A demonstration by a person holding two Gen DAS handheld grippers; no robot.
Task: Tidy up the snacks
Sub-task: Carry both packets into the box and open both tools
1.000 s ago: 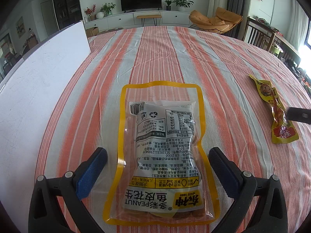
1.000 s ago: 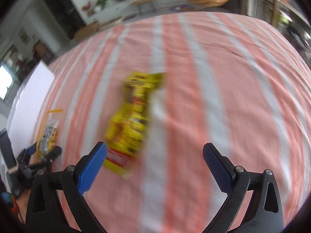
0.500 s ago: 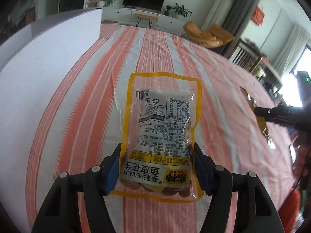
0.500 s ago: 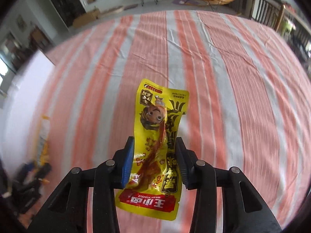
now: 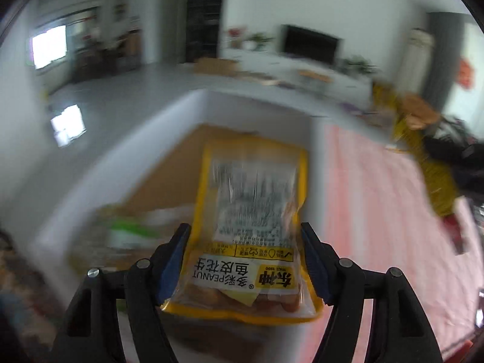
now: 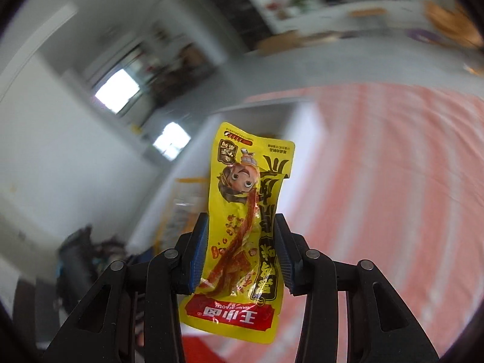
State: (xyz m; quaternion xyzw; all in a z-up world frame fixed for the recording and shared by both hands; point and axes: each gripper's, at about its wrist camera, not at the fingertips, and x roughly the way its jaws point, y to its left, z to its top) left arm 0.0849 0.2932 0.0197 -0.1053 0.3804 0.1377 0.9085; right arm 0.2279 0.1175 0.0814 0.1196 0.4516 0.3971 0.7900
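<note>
My left gripper is shut on a yellow-edged clear peanut packet and holds it in the air over an open white box with a brown bottom. My right gripper is shut on a long yellow snack packet with a cartoon face, lifted off the table. That yellow packet and the right gripper also show blurred at the right of the left wrist view. The peanut packet shows dimly in the right wrist view, beside the box wall.
The table has an orange and white striped cloth to the right of the box. Blurred green and white packets lie inside the box at its near left. The living room floor and TV unit lie beyond.
Both grippers have lifted their packets off the striped cloth and swung left toward the white box. A second ago both were open around the packets on the table; both views are now motion-blurred.
</note>
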